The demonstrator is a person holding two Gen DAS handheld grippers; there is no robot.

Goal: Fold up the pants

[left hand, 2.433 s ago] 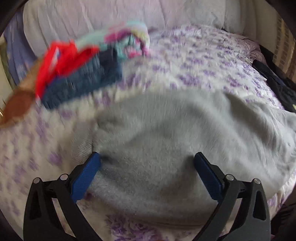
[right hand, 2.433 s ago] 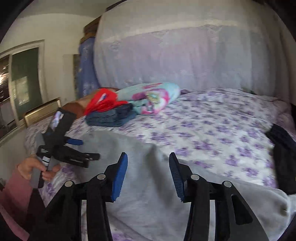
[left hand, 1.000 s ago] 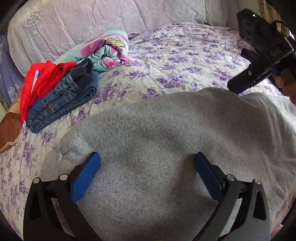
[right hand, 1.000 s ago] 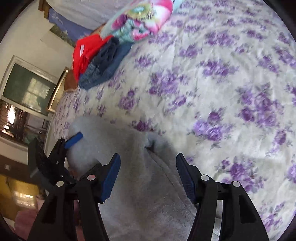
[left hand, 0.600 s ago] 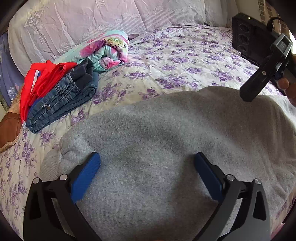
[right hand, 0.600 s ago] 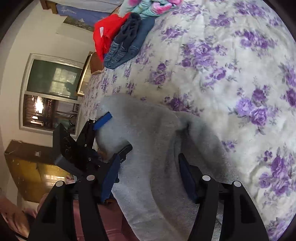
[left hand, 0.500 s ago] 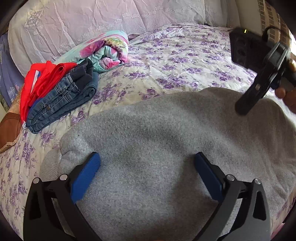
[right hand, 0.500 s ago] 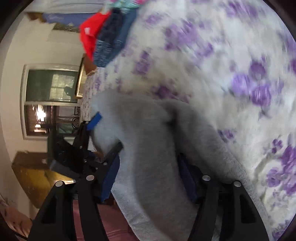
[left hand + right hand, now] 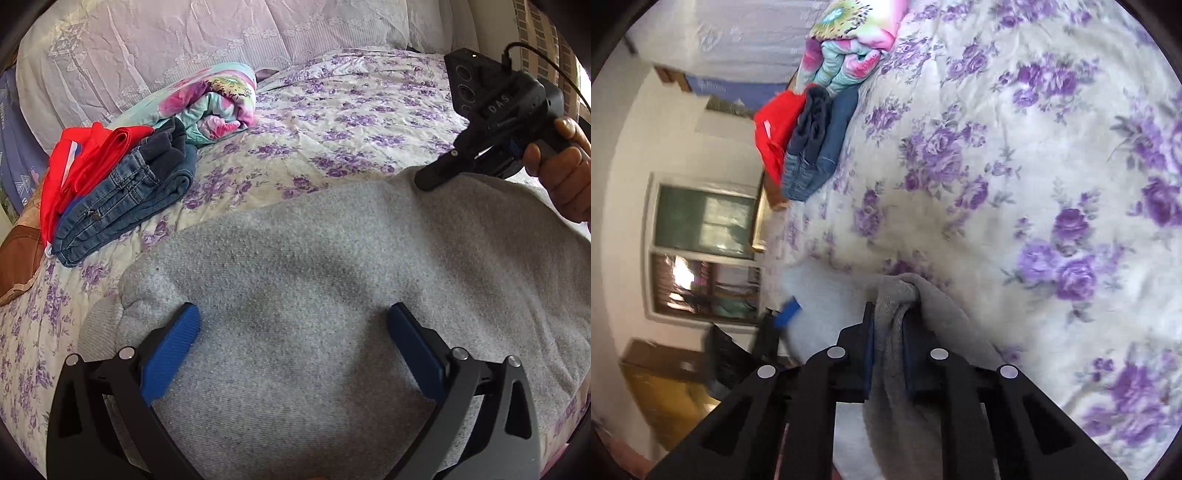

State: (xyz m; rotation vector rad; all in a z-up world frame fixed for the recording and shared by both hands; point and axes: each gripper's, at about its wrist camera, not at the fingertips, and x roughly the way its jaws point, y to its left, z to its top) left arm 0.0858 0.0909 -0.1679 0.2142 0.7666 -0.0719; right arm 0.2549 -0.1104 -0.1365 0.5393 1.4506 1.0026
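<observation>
The grey pants (image 9: pixel 314 280) lie spread across the near part of the bed (image 9: pixel 362 122), soft, thick fleece that will sag and bunch when lifted, so edges and corners are the places to hold. The right claw (image 9: pixel 888 350) has just closed and now pinches a bunched fold at the far edge. The left claw (image 9: pixel 295 332) hangs open over the cloth, gripping nothing. A stack of folded jeans (image 9: pixel 122 199), red clothes (image 9: pixel 85 155) and a rolled flowery blanket (image 9: pixel 210 103) sit well apart near the pillows, leaving room to fold.
</observation>
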